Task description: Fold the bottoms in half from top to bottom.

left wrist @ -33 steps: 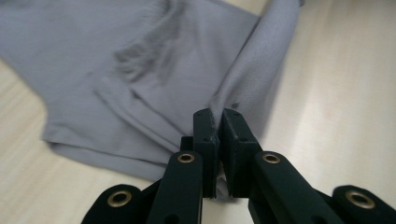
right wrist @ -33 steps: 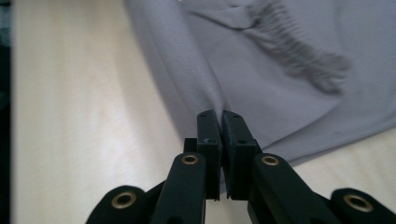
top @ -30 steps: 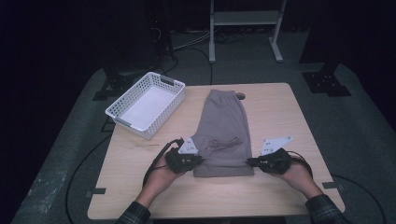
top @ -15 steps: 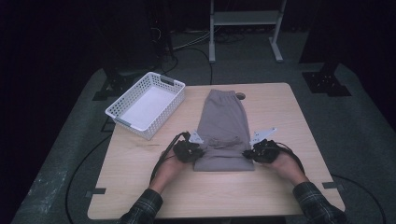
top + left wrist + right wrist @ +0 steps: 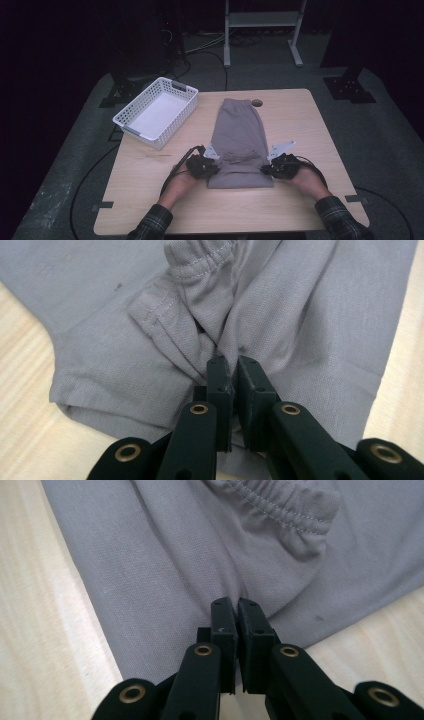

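mostly flat grey shorts (image 5: 239, 135), near end folded over, elastic waistband

both forearms reach in from the table's near edge, plaid sleeves showing. the left tool (image 5: 202, 166) and the right tool (image 5: 280, 167) sit low over the table, side by side but apart, tips turned toward each other, each with its jaws pinched together.
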Motion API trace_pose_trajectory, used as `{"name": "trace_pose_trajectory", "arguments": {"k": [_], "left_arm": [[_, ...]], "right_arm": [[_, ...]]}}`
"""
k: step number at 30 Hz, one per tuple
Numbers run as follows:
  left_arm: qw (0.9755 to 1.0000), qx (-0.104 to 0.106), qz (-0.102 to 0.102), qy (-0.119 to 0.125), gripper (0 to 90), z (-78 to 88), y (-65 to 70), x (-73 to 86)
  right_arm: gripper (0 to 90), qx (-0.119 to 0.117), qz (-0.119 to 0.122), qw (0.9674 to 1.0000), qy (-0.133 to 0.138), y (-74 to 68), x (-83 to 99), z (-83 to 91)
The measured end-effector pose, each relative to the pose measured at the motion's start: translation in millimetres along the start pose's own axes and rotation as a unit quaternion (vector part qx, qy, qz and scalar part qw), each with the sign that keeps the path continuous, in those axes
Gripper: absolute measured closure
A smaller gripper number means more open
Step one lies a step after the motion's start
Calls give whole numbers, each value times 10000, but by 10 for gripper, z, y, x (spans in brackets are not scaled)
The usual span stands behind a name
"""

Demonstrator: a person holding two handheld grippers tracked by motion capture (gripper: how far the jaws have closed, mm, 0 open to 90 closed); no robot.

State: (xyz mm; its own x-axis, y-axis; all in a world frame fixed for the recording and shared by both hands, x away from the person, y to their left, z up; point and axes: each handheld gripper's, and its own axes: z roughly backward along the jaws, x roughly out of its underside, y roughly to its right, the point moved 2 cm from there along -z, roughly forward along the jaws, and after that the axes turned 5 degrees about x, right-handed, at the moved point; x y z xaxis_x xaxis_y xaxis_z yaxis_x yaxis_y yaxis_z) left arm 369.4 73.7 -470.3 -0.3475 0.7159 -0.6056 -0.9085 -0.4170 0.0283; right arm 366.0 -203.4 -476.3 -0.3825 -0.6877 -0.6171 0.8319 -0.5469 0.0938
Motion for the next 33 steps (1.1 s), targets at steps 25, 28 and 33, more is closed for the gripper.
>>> {"name": "trace_pose_trajectory", "arguments": {"k": [25,28,33], "left_arm": [[9987,386,-270,-180,847,129,434,158],[9983,430,-335,-206,847,152,522,188],[9976,522,-400,-203,847,176,642,227]], "right_arm": [[860,-297,476,9983,-124,-409,179,217],[860,-336,532,9979,-152,-501,220,265],[860,-458,563,9973,-144,-622,294,337]]}}
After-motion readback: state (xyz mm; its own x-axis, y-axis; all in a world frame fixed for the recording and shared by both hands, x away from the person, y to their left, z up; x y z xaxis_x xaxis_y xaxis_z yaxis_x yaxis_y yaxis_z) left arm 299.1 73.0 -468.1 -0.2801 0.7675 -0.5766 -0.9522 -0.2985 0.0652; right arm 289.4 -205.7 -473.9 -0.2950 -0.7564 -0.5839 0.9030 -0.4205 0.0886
